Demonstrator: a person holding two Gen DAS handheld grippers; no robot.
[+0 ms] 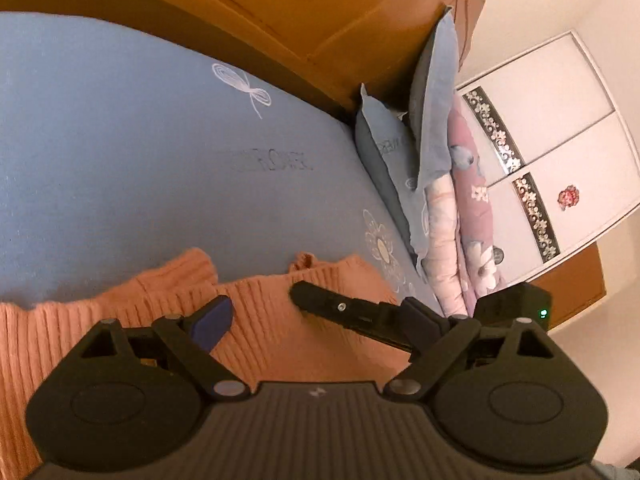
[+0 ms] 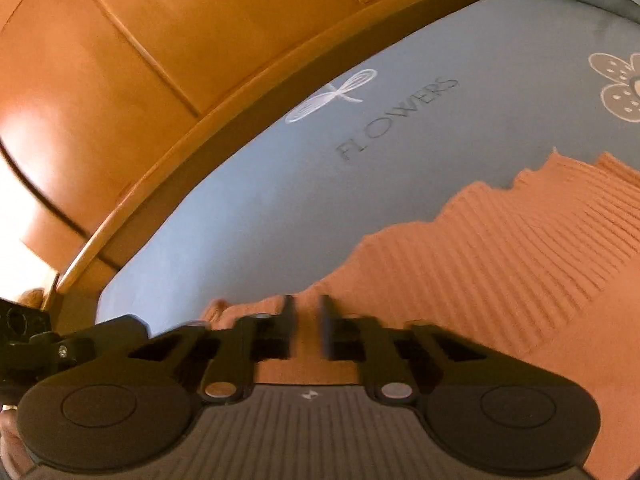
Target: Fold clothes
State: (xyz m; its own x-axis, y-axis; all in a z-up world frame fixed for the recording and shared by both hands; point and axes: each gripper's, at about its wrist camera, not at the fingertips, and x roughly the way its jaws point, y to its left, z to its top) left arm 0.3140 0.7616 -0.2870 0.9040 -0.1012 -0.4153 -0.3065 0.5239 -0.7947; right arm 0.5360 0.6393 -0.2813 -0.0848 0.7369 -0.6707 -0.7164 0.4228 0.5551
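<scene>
An orange ribbed knit sweater (image 1: 120, 320) lies spread flat on the blue bed sheet (image 1: 120, 140). My left gripper (image 1: 316, 308) hovers over it, its fingers wide apart and nothing pinched between them. In the same view my right gripper (image 1: 298, 294) reaches in from the right and its tip touches the knit near the sweater's upper edge. In the right wrist view the sweater (image 2: 480, 260) fills the lower right. The right gripper (image 2: 306, 308) has its jaws drawn close together at the sweater's near edge, with orange knit in the narrow gap. A part of the left gripper (image 2: 24, 332) shows at the far left.
A wooden bed frame (image 2: 160, 60) borders the far side of the sheet (image 2: 280, 200). Blue pillows (image 1: 432, 100) and a folded floral quilt (image 1: 468, 200) are stacked at the bed's right end. Behind them stands a white wardrobe (image 1: 560, 100).
</scene>
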